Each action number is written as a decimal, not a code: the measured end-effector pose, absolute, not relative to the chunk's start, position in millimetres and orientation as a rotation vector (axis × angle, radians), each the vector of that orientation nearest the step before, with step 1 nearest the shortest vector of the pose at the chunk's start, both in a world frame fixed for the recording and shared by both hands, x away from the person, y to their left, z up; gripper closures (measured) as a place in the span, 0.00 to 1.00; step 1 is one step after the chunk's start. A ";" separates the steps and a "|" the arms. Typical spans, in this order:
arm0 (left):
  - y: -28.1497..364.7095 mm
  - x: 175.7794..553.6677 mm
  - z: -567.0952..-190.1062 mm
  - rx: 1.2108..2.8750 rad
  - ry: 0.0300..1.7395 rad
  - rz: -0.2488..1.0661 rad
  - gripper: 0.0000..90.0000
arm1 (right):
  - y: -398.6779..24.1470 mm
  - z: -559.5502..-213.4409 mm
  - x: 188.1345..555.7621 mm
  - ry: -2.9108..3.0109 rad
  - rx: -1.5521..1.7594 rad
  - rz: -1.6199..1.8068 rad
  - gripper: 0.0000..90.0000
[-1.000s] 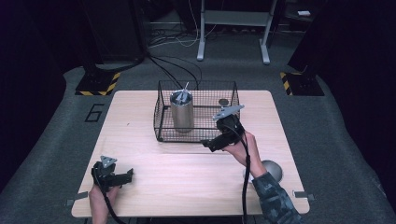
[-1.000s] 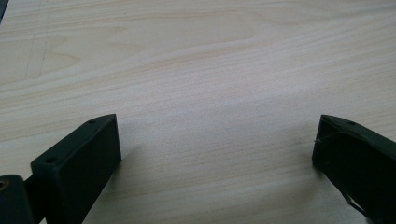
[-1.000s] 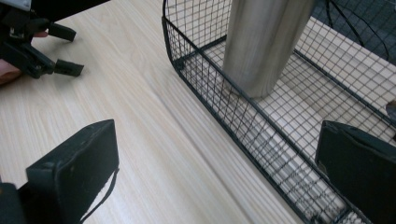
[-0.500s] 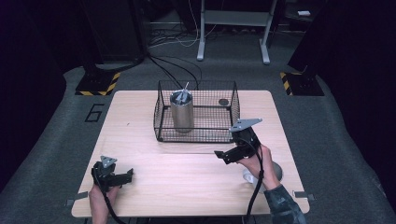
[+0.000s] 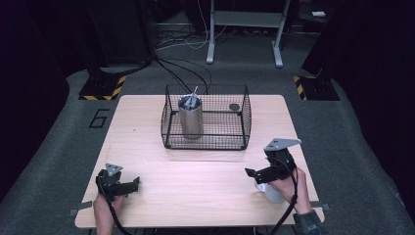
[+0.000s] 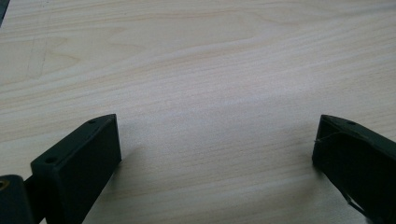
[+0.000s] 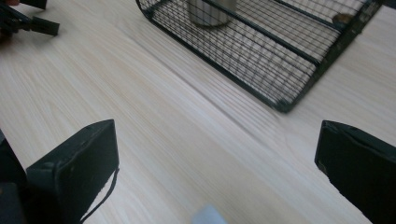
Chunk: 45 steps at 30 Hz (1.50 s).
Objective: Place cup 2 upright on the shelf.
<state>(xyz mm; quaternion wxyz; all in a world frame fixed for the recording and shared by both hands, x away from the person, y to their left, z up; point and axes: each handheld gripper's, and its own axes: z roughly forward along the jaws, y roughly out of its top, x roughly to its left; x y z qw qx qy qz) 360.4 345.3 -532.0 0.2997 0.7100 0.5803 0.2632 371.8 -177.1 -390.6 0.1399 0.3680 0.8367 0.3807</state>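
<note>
Both claws gape wide and hold nothing, left gripper (image 5: pixel 131 183) and right gripper (image 5: pixel 250 173) low over the wooden table (image 5: pixel 205 196), with the steel cup (image 5: pixel 191 117) upright inside the wire basket (image 5: pixel 205 144) (small dark disc (image 5: pixel 234 106) in there too).

White obj. (image 5: pixel 270 192) under right gripper (image 5: pixel 252 173) was mostly hidden, unidentifiable. Small dark disc (image 5: pixel 234 106) in wire basket (image 5: pixel 243 117) too small to ID. Cup (image 7: pixel 208 11) cut off at top edge.

Pale wood-grain table (image 5: pixel 205 181); black wire basket (image 5: pixel 205 142); silver metal cup (image 5: pixel 191 120); black grippers' fingers (image 6: pixel 84 158).
</note>
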 end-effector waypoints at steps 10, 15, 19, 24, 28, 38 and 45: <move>345.3 360.6 -532.0 1.883 1.544 0.693 0.01 | -223.9 -413.2 351.6 2.346 1.208 1.066 0.00; 345.3 360.7 -532.1 1.880 1.546 0.690 0.01 | -238.3 -420.5 345.0 2.315 1.239 1.044 0.00; 345.3 360.8 -532.2 1.878 1.546 0.690 0.01 | -246.3 -426.0 341.6 2.303 1.266 1.055 0.00; 345.5 360.9 -532.1 1.879 1.547 0.690 0.01 | -246.5 -432.7 340.7 2.317 1.272 1.033 0.00; 345.4 360.8 -532.1 1.879 1.547 0.689 0.01 | -244.2 -436.8 342.0 2.328 1.270 1.017 0.00; 345.3 360.7 -532.1 1.879 1.547 0.689 0.01 | -240.6 -449.7 344.3 2.358 1.278 0.955 0.03; 345.2 360.7 -532.1 1.880 1.545 0.691 0.01 | -239.9 -451.8 340.7 2.327 1.256 0.962 0.06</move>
